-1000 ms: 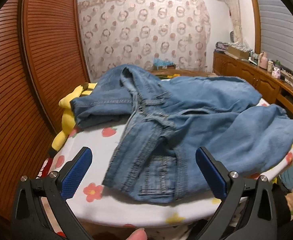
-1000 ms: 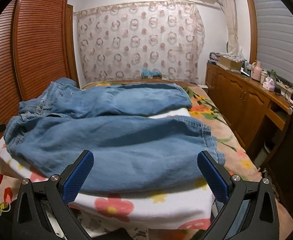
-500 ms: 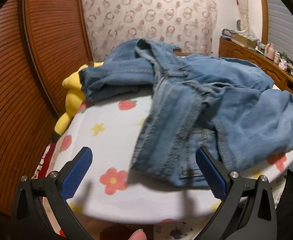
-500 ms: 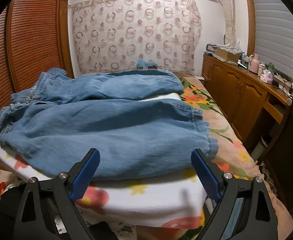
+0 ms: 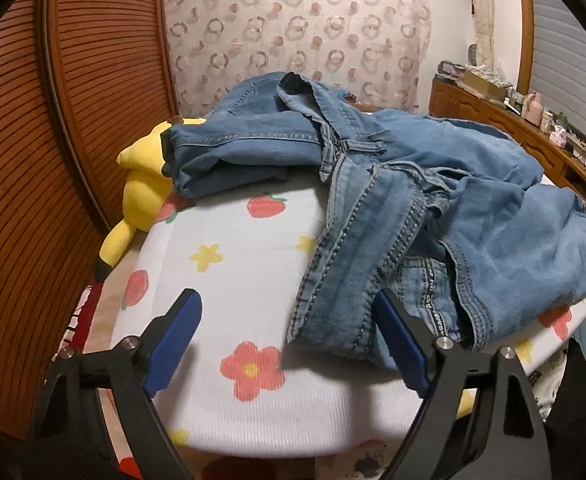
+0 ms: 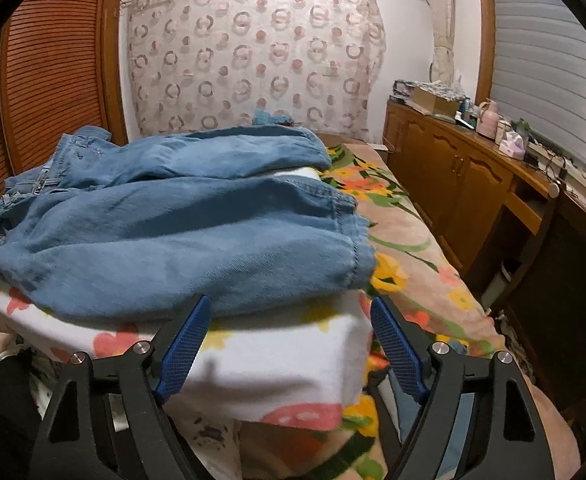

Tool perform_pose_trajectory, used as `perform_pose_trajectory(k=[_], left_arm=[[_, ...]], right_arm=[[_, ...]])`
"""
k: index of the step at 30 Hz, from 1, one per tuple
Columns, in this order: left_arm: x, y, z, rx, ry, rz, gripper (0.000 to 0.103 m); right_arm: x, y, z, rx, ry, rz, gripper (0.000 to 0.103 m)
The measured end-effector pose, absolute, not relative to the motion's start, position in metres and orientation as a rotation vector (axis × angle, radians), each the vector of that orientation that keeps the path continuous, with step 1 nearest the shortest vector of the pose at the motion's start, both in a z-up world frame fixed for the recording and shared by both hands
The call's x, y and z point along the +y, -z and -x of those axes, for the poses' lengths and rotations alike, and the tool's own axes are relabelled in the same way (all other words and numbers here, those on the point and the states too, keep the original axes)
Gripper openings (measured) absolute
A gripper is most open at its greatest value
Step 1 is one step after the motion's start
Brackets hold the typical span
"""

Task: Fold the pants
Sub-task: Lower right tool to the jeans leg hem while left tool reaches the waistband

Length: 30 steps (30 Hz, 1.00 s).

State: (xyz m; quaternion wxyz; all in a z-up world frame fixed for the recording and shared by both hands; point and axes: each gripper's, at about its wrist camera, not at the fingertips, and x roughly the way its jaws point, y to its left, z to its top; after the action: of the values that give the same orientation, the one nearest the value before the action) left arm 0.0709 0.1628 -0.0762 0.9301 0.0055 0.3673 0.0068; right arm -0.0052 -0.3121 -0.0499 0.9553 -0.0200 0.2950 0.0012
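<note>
Blue denim pants (image 5: 433,200) lie crumpled on a white flower-print pad (image 5: 253,264), waistband end toward my left gripper (image 5: 287,320). Its jaws are closing. The waistband corner (image 5: 333,312) lies between the blue pads, and neither pad presses on it. In the right wrist view the two legs (image 6: 181,240) stretch across the pad (image 6: 277,360), with the near leg's hem (image 6: 353,252) at the right. My right gripper (image 6: 289,320) hovers at the near leg's lower edge. Its jaws are closing too, with only the pad's edge between them.
A yellow plush toy (image 5: 145,184) is wedged between the pad and the louvred wooden doors (image 5: 33,160) at the left. The floral bed sheet (image 6: 409,264) runs along the right, beside a wooden sideboard (image 6: 465,184) crowded with small items. A patterned curtain (image 6: 253,60) hangs behind.
The left gripper moved in and down toward the waistband, which now lies between its fingers. Both grippers' jaws narrowed. The right gripper edged closer to the near leg.
</note>
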Motion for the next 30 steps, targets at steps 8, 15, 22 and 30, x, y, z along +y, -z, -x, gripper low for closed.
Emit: perform_pose_trajectory(k=[8,15,22,30], left_arm=[[0.159,0.066,-0.070,0.722,0.010,0.014,0.080],[0.154,0.072,-0.078,0.746,0.029,0.012,0.074],[0.151,0.085,-0.086,0.780,0.051,0.022,0.059],[0.145,0.082,-0.083,0.771,0.090,0.030,0.035]], right_arm=[[-0.316,0.047,0.007,0.625,0.008,0.017,0.077],[-0.323,0.038,-0.006,0.596,-0.010,-0.020,0.072],[-0.328,0.045,-0.022,0.590,0.017,-0.017,0.071],[-0.336,0.052,-0.034,0.632,-0.024,-0.061,0.031]])
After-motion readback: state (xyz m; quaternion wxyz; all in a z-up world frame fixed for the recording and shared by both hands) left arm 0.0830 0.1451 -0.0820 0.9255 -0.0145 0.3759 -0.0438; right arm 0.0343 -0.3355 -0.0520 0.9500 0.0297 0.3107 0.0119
